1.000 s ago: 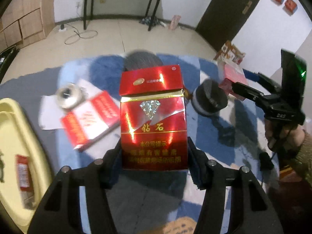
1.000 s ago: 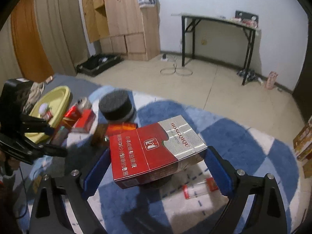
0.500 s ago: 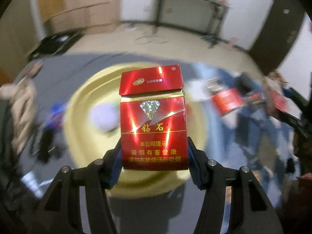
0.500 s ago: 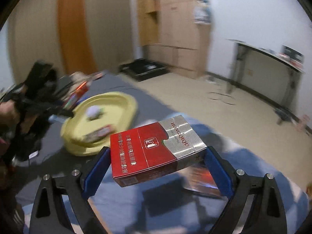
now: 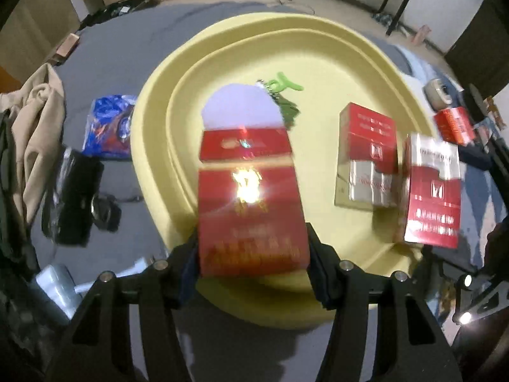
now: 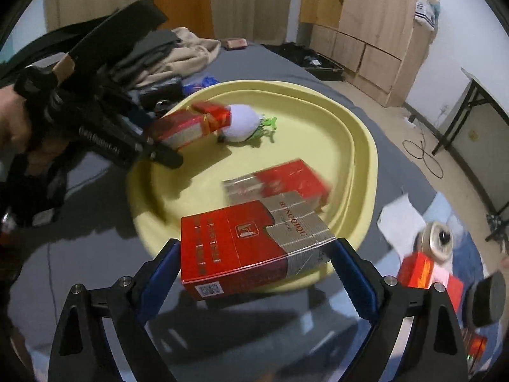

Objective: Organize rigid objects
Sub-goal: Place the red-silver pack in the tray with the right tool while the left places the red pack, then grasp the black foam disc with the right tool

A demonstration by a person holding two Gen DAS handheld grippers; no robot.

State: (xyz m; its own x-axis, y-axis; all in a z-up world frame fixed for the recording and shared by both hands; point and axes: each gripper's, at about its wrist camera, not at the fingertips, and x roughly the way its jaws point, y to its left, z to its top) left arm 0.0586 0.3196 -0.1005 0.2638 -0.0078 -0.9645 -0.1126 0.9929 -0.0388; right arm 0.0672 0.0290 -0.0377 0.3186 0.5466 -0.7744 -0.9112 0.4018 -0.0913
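Yellow tray (image 5: 318,41) on grey bedding (image 5: 133,51), beige floor (image 6: 413,127)

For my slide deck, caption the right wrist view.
Right gripper carries a red-and-silver pack toward the yellow tray, which already holds another pack.

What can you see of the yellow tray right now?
The yellow tray is a wide, shallow, rounded dish with a stepped double rim, looking like matte plastic. It lies flat on a grey cloth surface. Inside lie a red-and-silver cigarette pack, a white ball-like toy and a green clip. The left gripper holds a red pack above it; the right gripper holds a red-and-silver box at its near rim.
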